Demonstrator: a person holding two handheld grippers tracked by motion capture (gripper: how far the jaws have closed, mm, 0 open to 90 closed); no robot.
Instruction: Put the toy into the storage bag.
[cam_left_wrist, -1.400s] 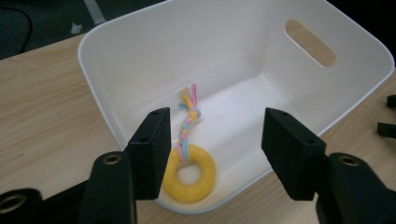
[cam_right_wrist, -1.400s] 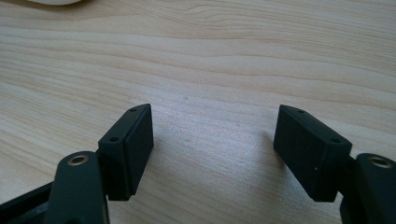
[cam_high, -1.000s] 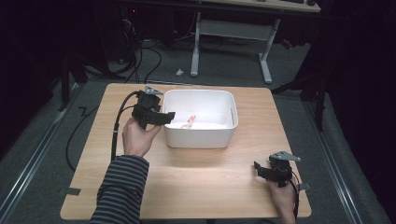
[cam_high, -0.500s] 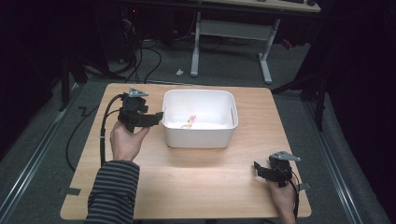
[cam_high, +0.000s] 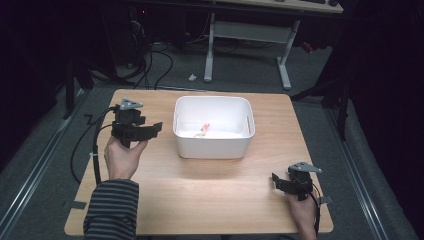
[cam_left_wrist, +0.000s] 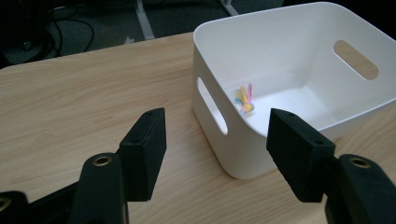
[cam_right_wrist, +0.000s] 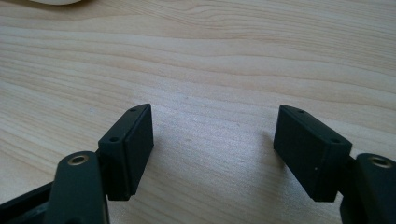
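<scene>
Since the earlier frames the left hand-held gripper (cam_high: 150, 129) has drawn away from the white bin (cam_high: 212, 147) toward the left edge of the tabletop (cam_high: 200, 195), while the right hand-held gripper (cam_high: 276, 181) has kept its place near the front right corner. The left hand-held gripper has its jaws set well apart with nothing between them; in the left gripper view it (cam_left_wrist: 217, 140) points at the near corner of the bin (cam_left_wrist: 233, 154) without touching it. The right hand-held gripper (cam_right_wrist: 212, 140) likewise stands open and empty, over bare wood. The bin is a glossy white rectangular tub with rounded corners and an oval handle slot in each short wall; it stands upright near the middle of the tabletop, toward its far edge. Inside, on the floor of the bin close to the left wall, lies a small bundle of coloured sticks (cam_left_wrist: 244, 97), pink, yellow and blue, fanned from a rounded end; what the bundle is cannot be made out. In the high view it (cam_high: 203, 129) appears only as a faint coloured fleck. The person's left striped sleeve (cam_high: 112, 210) is cut off by the bottom edge. No writing or brand mark is legible anywhere.
</scene>
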